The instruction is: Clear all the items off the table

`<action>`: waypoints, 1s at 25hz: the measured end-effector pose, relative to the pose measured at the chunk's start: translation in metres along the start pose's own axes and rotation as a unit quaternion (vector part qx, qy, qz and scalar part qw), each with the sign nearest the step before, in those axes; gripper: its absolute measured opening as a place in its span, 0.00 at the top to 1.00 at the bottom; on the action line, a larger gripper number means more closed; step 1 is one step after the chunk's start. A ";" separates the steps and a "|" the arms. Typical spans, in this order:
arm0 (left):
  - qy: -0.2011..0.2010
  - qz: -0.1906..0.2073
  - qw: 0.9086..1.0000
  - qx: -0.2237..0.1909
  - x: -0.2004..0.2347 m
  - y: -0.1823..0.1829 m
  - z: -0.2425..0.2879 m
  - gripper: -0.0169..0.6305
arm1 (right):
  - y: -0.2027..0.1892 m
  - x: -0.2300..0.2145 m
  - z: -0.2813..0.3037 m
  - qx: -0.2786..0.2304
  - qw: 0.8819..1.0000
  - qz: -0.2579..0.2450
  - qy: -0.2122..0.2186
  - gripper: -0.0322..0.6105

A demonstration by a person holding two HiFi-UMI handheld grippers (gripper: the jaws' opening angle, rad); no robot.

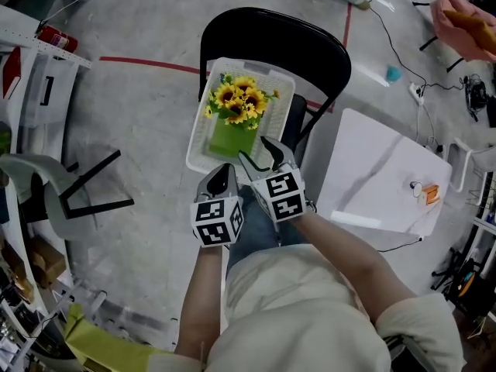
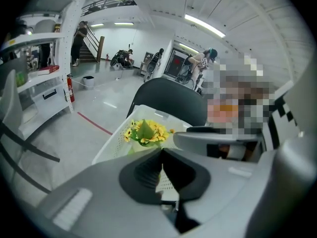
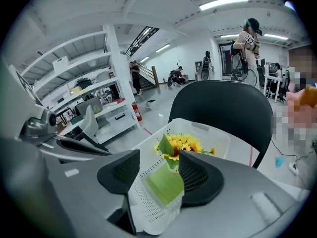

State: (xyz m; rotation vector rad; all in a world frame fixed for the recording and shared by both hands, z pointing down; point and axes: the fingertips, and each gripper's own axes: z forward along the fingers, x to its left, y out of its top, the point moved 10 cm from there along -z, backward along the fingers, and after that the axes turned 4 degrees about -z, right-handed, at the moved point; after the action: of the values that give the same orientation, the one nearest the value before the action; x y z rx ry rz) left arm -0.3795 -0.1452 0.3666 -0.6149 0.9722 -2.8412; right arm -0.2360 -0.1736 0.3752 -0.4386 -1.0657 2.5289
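A white perforated basket [image 1: 200,142] rests on the seat of a black chair [image 1: 271,29]. In it stands a bunch of yellow sunflowers [image 1: 236,99] in a green pot [image 1: 231,138]. My left gripper [image 1: 222,178] hangs just over the basket's near edge, its jaws shut with nothing between them [image 2: 162,170]. Beside it my right gripper [image 1: 260,155] is raised above the basket's near right corner, open and empty. In the right gripper view the pot [image 3: 163,182] and flowers [image 3: 181,145] show through the gap between the jaws [image 3: 158,175], well below them.
A white table [image 1: 372,177] stands to the right of the chair, with a small orange and white item [image 1: 428,194] near its far corner. A grey chair [image 1: 39,184] and shelving are at the left. Cables lie on the floor at the upper right, by a person's hand [image 1: 465,22].
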 end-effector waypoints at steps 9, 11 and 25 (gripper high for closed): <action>-0.015 0.016 1.000 -0.004 -0.019 0.008 -0.011 0.96 | 0.010 -0.006 -0.040 0.003 1.000 -0.018 -0.004 0.90; -0.023 0.023 0.999 -0.006 -0.022 0.011 -0.013 0.96 | 0.010 -0.007 -0.046 0.007 1.000 -0.018 -0.009 0.95; -0.056 0.043 0.998 0.006 -0.030 0.027 -0.017 0.96 | 0.004 -0.010 -0.069 0.003 1.000 0.012 -0.026 0.95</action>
State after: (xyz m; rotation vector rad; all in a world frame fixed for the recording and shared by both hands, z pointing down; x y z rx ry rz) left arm -0.3603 -0.1506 0.3278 -0.7041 0.9377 -2.7048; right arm -0.1995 -0.1383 0.3279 -0.3880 -1.0768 2.5780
